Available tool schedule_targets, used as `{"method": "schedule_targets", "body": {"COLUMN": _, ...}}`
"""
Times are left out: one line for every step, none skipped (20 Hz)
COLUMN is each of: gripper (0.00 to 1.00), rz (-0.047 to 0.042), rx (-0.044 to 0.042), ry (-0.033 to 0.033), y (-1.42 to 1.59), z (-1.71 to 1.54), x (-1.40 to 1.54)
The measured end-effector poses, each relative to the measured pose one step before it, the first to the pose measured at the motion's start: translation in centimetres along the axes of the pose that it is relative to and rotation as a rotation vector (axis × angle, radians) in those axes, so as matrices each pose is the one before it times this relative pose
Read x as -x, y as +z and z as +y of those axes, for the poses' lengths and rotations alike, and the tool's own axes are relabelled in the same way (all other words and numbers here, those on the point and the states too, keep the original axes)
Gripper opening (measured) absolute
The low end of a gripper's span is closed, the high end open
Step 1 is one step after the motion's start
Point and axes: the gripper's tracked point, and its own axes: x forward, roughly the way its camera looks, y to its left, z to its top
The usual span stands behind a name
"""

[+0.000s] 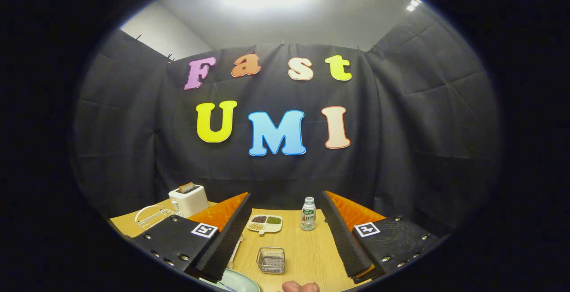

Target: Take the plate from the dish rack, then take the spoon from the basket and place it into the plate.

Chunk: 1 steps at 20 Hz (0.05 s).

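no words or numbers can be read for sure. low in the picture, the gripper point(286, 195) has two square black-and-white marker signs, one on the left side point(204, 230) and one on the right side point(366, 229). its fingers stand wide apart. between the fingers, near the far end of the table point(307, 256), a small bottle point(308, 214) has a label point(308, 217) with red and green print, too small to read.

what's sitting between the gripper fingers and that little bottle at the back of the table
In the gripper view, the open hand-held gripper has a small wire basket between its fingers; beyond that, bare wooden table up to the bottle. A divided snack dish sits beside the bottle.
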Motion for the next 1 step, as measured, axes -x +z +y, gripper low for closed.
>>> {"method": "schedule_targets", "body": {"gripper": 0.96, "rz": 0.00396, "rx": -0.00081, "ry": -0.00204, "y": -0.288, "z": -0.583, "x": -0.001}}
